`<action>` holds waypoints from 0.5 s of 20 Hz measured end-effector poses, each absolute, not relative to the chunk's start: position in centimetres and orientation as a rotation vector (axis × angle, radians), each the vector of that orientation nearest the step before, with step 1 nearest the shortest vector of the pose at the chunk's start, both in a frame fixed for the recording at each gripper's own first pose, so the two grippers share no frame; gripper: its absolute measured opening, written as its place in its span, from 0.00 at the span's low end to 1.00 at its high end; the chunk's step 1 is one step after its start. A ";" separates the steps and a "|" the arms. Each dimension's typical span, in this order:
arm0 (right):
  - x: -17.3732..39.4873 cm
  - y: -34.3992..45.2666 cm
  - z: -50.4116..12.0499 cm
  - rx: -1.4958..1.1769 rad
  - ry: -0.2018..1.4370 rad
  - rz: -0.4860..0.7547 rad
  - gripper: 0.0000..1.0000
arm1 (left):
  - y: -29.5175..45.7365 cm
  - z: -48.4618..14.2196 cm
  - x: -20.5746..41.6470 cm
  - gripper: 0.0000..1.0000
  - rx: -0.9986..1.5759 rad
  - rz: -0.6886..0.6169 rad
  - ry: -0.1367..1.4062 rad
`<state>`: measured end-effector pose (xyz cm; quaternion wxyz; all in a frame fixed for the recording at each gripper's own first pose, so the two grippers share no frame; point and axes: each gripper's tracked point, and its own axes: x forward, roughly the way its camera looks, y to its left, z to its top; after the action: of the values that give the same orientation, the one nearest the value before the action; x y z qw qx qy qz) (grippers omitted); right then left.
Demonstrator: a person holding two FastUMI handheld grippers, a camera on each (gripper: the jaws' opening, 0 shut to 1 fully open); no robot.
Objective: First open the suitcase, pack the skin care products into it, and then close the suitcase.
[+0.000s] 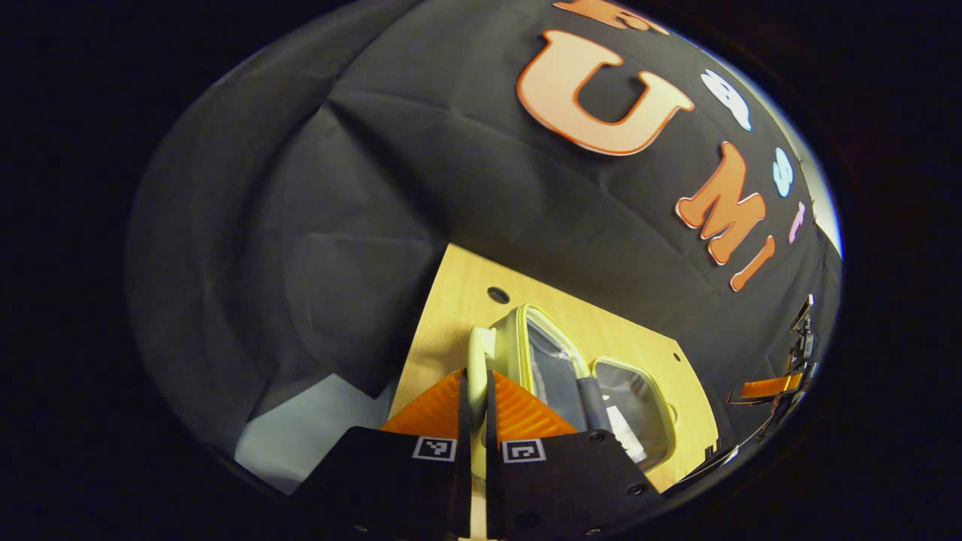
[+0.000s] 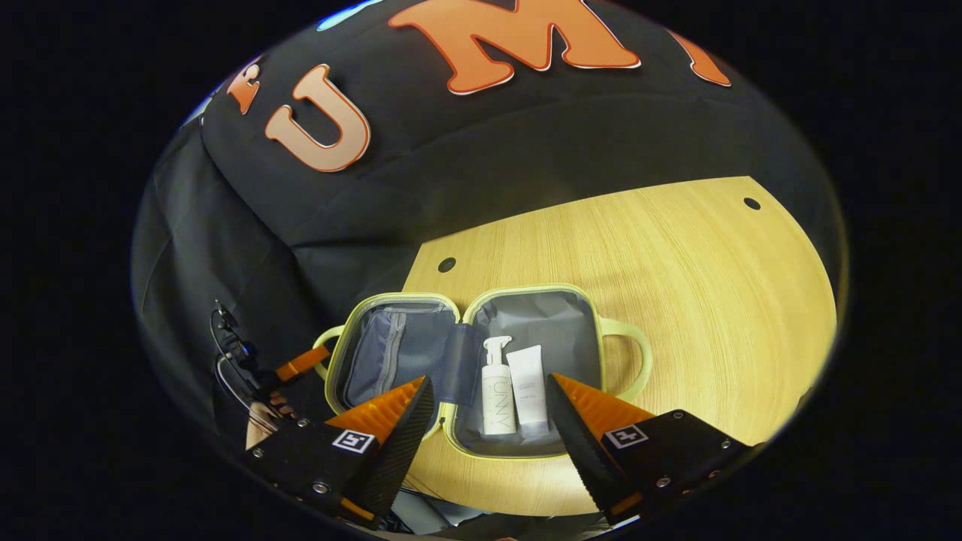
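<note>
Wooden table [image 2: 676, 255], open suitcase [image 2: 398, 353], two bottles [image 2: 515, 387]

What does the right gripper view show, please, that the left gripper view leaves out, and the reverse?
Right gripper view: a pump bottle and a tube lying side by side in one half of the suitcase, ahead of the open right gripper. Left gripper view: the left gripper shut on a suitcase handle, seen close up. Both: the suitcase lying open on the wooden table.
</note>
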<state>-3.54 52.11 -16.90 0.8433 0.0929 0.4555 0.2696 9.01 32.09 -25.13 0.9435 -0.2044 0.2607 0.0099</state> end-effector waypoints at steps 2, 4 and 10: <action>-2.9 50.8 -15.8 0.209 0.936 0.581 0.95 | 29.8 -22.0 9.2 0.08 -0.359 0.003 0.525; -2.1 49.8 -15.0 0.223 0.904 0.587 0.96 | 27.3 -19.2 9.5 0.08 -0.290 -0.017 0.525; 2.3 43.3 -11.3 0.203 0.749 0.548 0.95 | 19.3 -12.8 10.7 0.08 -0.104 -0.052 0.520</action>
<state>2.35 43.30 -11.32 0.8893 0.0976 0.3606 0.2639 10.74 19.32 -12.81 0.9647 -0.0516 0.2569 -0.0255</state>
